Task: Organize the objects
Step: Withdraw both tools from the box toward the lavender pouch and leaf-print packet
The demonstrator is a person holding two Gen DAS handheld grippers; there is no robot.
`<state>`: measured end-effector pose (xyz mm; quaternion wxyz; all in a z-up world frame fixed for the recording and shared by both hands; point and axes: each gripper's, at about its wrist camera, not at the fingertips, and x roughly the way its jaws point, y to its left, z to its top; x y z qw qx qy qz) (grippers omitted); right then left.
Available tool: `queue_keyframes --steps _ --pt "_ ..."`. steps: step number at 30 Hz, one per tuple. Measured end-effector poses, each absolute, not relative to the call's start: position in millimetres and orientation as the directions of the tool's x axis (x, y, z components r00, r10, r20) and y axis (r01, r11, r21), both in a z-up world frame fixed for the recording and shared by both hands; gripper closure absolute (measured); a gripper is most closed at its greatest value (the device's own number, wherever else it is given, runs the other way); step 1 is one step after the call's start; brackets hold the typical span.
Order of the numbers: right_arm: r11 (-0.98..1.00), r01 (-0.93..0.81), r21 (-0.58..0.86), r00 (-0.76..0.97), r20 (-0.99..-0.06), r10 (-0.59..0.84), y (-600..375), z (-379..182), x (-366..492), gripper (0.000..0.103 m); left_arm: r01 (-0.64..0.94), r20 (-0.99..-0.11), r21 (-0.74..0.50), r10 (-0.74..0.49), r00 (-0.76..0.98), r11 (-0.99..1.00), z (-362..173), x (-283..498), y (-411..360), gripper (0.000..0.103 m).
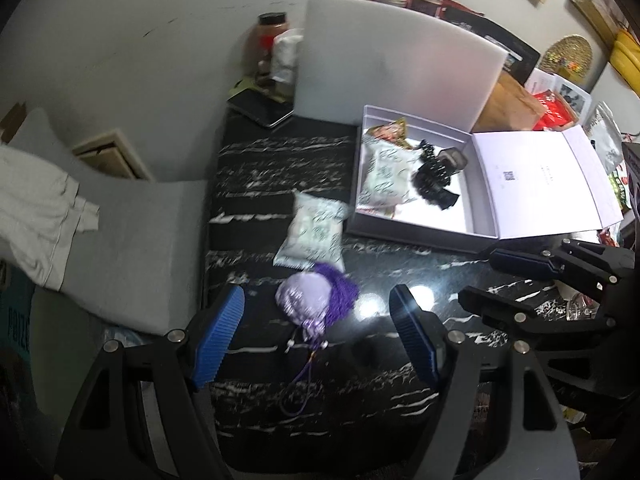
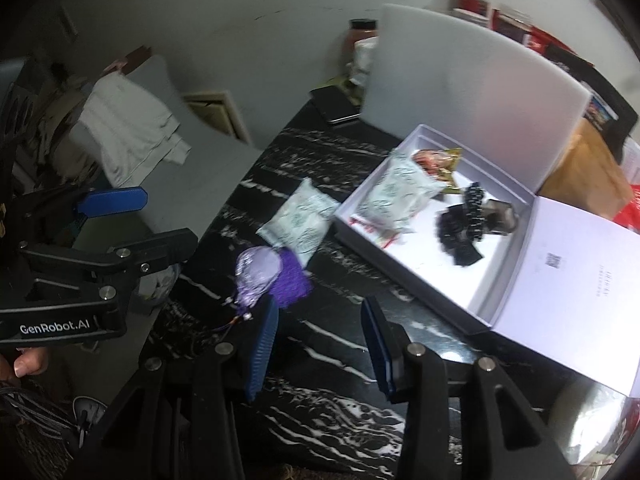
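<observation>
A lilac satin pouch (image 1: 306,300) with a purple tassel (image 1: 340,294) and cord lies on the black marble table (image 1: 280,168). My left gripper (image 1: 318,300) is open, its blue pads either side of the pouch, just short of it. A white printed packet (image 1: 314,232) lies beyond it. The open lavender box (image 1: 478,232) holds another white packet (image 1: 386,176), a gold-red wrapper (image 1: 390,132) and black items (image 1: 434,178). My right gripper (image 2: 320,316) is open and empty, right of the pouch (image 2: 256,270) and in front of the box (image 2: 440,304).
A white board (image 1: 396,64) stands behind the box, with jars (image 1: 270,36) and a dark tablet (image 1: 262,110) at the table's back left. A grey seat with a white cloth (image 1: 36,208) lies left of the table. Clutter and packets (image 1: 554,110) crowd the right.
</observation>
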<state>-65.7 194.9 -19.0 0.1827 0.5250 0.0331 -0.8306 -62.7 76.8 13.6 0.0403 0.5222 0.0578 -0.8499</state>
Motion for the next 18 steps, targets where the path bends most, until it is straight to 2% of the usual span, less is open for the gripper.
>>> queue_keyframes --steps 18 --pt "-0.863 0.454 0.222 -0.231 -0.906 -0.355 138.5 -66.8 -51.2 0.06 0.309 -0.912 -0.133 -0.005 -0.41 -0.942 -40.2 0.1 17.4 0.029"
